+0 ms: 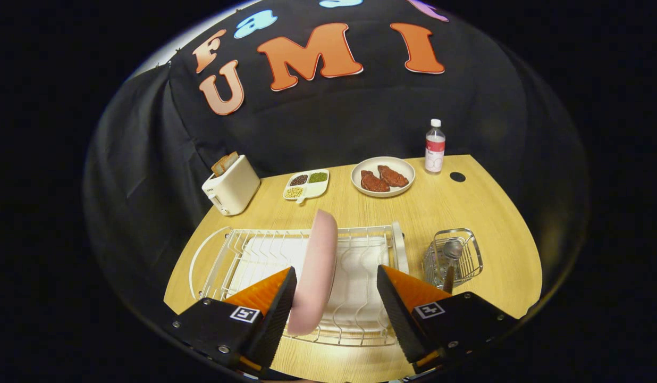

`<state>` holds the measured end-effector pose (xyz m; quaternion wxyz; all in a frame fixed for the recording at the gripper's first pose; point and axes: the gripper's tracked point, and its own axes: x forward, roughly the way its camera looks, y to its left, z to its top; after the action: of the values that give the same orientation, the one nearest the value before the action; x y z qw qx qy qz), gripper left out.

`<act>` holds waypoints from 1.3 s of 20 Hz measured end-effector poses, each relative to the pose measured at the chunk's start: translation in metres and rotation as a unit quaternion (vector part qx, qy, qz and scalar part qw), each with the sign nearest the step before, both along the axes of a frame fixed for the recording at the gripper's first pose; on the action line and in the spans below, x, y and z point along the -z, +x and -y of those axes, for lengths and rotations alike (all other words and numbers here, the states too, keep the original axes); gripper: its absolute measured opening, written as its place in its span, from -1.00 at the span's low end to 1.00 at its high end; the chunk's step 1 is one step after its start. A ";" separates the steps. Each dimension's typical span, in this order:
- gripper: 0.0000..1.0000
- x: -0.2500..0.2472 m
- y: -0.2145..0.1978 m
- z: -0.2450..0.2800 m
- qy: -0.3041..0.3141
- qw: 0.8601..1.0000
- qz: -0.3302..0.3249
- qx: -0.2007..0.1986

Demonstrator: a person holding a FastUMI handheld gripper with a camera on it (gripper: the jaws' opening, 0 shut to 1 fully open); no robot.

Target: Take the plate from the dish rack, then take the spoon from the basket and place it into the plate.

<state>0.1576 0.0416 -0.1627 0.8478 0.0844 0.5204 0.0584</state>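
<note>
Currently: pink plate (pixel 317 271), upright on edge in white dish rack (pixel 264 242), sits between the open gripper (pixel 336 292) fingers near the left one; likely rigid, smooth, slippery, breakable; best gripped across its near rim.

The spoon's (pixel 452 255) handle is hidden, seemingly behind the right finger (pixel 400 303).

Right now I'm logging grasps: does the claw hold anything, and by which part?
Nothing is held. The open claw straddles the upright pink round plate in the white wire dish rack; its right finger stands clear of the rim.
</note>
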 end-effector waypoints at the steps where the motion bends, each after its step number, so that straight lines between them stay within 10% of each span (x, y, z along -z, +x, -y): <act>1: 0.78 0.002 0.004 -0.001 -0.001 1.000 -0.006 0.001; 17: -0.20 0.058 0.003 -0.031 0.000 0.989 -0.144 0.017; 26: -0.24 0.052 -0.004 -0.034 -0.030 0.987 -0.156 0.021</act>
<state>0.1538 0.0758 -0.2151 0.7595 0.0781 0.6457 0.0111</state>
